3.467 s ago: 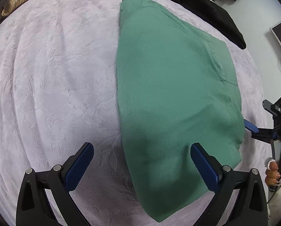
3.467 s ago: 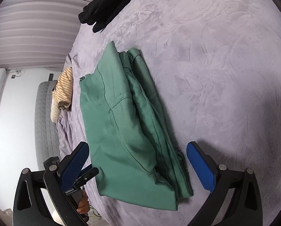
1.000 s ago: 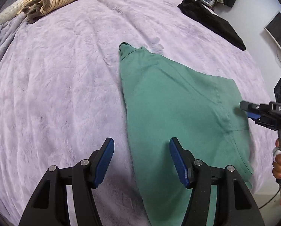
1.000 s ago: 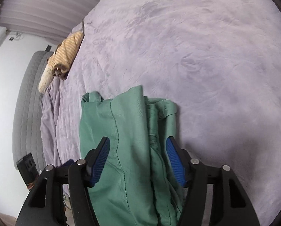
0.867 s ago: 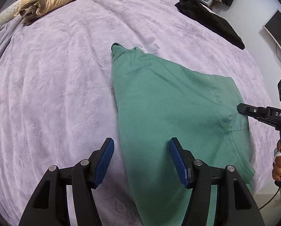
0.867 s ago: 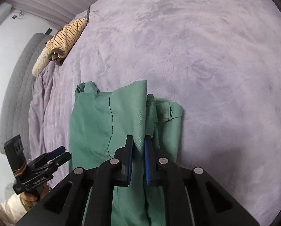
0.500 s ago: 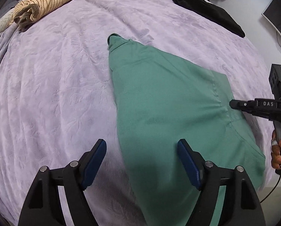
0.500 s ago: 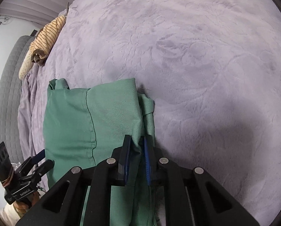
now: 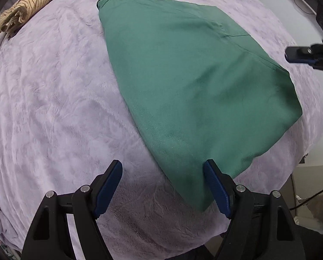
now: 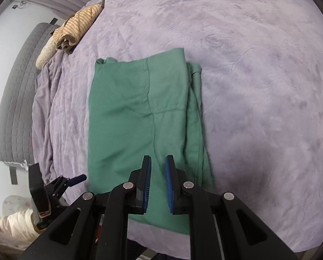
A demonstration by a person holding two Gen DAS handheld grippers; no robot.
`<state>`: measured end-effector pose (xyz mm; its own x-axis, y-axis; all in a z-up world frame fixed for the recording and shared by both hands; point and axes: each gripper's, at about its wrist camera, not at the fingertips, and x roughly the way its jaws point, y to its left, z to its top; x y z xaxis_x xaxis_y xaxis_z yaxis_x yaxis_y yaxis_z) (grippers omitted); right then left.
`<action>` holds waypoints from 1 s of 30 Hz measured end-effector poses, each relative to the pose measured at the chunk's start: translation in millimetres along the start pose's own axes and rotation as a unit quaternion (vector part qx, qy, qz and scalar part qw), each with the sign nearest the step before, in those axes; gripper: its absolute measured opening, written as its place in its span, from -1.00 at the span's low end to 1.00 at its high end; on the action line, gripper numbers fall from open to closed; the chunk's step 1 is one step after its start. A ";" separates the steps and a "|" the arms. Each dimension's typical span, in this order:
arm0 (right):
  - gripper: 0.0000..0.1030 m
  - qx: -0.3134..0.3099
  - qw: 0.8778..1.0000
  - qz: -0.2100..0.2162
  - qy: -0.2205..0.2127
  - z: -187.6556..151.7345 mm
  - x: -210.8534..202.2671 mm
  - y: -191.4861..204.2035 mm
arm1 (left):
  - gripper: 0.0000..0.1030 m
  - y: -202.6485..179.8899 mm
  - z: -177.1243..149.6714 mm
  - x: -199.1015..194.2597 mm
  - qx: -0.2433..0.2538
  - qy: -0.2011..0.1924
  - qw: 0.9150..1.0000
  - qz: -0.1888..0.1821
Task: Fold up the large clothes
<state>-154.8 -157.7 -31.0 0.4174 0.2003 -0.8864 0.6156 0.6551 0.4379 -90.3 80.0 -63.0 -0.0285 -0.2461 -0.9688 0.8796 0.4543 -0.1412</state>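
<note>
While hovering over the folded green garment [image 9: 194,75] lying flat on the lilac bed [image 9: 53,108], has just spread the left gripper [image 9: 161,166] wide and empty above the garment's near corner, and has just narrowed the right gripper [image 10: 158,160] almost closed on nothing.

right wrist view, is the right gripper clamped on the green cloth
No, the right gripper hovers above the green garment with an empty gap between its pads.

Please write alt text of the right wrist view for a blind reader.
A folded green cloth garment lies flat on a lilac plush bedspread, below the right gripper, whose blue-padded jaws are nearly closed on nothing. A striped tan garment lies bunched far left.
</note>
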 end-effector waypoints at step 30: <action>-0.74 0.040 0.997 -0.035 0.057 -58.1 21.7 -21.5 | 0.79 9.8 -14.7 12.6 -0.076 0.031 0.997 0.001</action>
<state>-197.8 -125.1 -68.4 0.2959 0.2403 -0.9245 0.6939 0.6110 0.3810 -89.1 94.0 -79.6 -0.0599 -0.1945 -0.9791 0.7978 0.5802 -0.1641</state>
